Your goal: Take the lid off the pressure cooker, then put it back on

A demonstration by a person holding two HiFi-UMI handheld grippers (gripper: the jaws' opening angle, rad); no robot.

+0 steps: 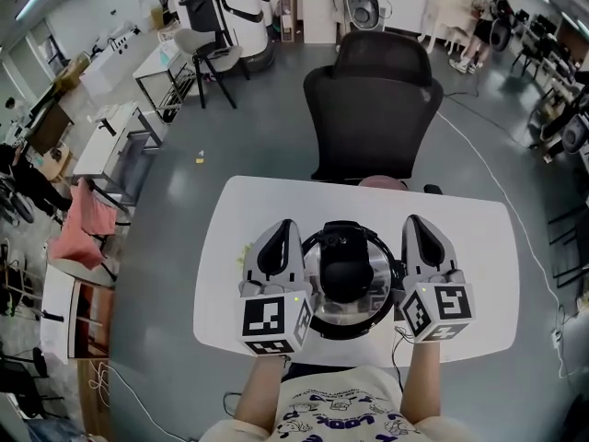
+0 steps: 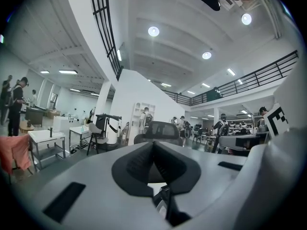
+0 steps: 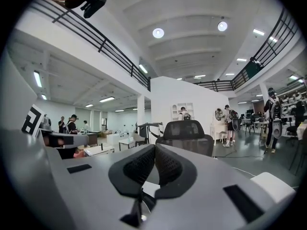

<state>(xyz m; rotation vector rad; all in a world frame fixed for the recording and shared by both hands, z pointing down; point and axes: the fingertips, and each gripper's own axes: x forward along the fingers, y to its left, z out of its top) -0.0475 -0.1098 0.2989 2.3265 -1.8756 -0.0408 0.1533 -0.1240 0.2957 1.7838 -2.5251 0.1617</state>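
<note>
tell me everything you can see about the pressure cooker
The pressure cooker is round, shiny metal with a dark rim, seen from above. Its lid is on, with a broad black handle across the middle. It stands upright on the white table, near the person's edge. The left tool and right tool flank it closely, jaws shut; whether they touch it cannot be told.

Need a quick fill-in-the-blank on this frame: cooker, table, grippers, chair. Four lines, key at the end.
1. The pressure cooker stands on a ___ table.
2. It sits ___ the left gripper and the right gripper.
3. Both grippers' jaws are ___, with nothing in them.
4. The office chair beyond the table is ___.
Missing words: white; between; shut; black.
</note>
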